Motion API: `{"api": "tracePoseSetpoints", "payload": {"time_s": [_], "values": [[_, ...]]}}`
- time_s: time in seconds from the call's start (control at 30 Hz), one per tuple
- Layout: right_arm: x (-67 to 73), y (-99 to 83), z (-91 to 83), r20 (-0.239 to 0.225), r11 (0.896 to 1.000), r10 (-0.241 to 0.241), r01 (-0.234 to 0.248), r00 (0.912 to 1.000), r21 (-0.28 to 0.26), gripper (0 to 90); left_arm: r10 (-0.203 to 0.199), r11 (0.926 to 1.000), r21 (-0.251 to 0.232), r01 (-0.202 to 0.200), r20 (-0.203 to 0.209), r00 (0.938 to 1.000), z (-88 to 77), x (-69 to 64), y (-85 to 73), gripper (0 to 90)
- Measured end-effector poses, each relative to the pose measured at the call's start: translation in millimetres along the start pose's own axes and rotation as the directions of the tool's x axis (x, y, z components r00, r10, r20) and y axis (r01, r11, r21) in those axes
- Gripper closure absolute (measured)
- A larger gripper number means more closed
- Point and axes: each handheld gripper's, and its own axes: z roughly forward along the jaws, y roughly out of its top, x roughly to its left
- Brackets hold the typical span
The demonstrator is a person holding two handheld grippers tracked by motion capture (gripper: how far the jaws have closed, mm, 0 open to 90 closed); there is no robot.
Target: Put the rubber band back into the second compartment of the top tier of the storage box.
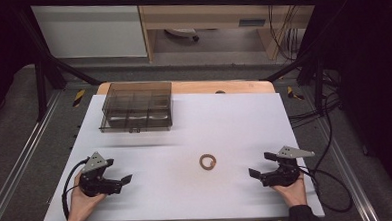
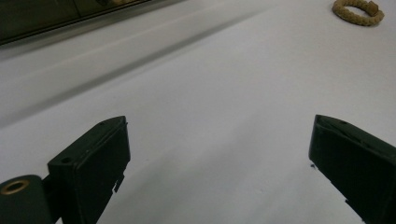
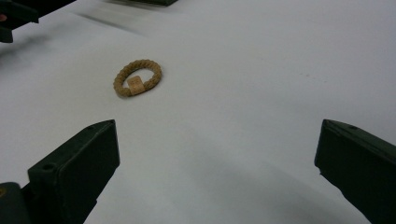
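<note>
A small braided ring [image 1: 208,162] lies flat on the white table [image 1: 224,114], a little right of centre in the high view, with a pale tag on its lower right edge. It sits between the two tools but nearer the right gripper [image 1: 263,165], which rests at the lower right of the frame with its jaws spread wide and nothing between them; the ring lies to that gripper's left and slightly above it in the frame. In the right gripper view the ring [image 3: 137,78] shows ahead and left of centre, so the tool would probably have to swing left as it advances. Being round, the ring has no long axis to line up with. The left gripper [image 1: 119,170], at the lower left, is likewise wide open and empty, well apart from the ring. A dark divided box [image 1: 137,106] stands at the upper left of the table; its contents are hard to make out. Bare table lies between the right gripper and the ring.
</note>
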Motion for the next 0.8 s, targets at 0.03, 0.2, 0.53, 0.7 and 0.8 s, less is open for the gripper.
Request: {"api": "tracePoseSetpoints", "payload": {"time_s": [0.03,0.2,0.53,0.7,0.8], "values": [[-0.1,0.1,-0.2,0.000,1.000,0.001,-0.001,1.0000,-0.001,0.7,-0.001,1.0000,-0.001,0.001,0.002,1.0000,0.1,-0.3,0.3,4.9],[-0.3,0.1,-0.2,0.001,1.000,0.001,-0.001,1.0000,0.000,0.7,-0.001,1.0000,0.008,0.000,0.007,1.0000,1.4,-2.0,0.5,5.1],[0.0,-0.1,-0.3,0.005,1.000,-0.002,0.002,1.0000,0.004,0.7,0.011,0.9998,0.015,-0.011,0.024,0.9997,3.8,-7.5,2.5,5.2],[0.3,-0.3,-0.4,0.008,1.000,-0.002,0.002,1.0000,0.006,0.7,0.014,0.9998,0.016,-0.015,0.027,0.9995,5.2,-11.3,4.4,5.4],[0.3,-0.3,-0.5,0.009,1.000,-0.003,0.003,1.0000,0.006,0.7,0.012,0.9998,0.015,-0.012,0.033,0.9994,6.4,-13.9,5.6,5.5]]}}
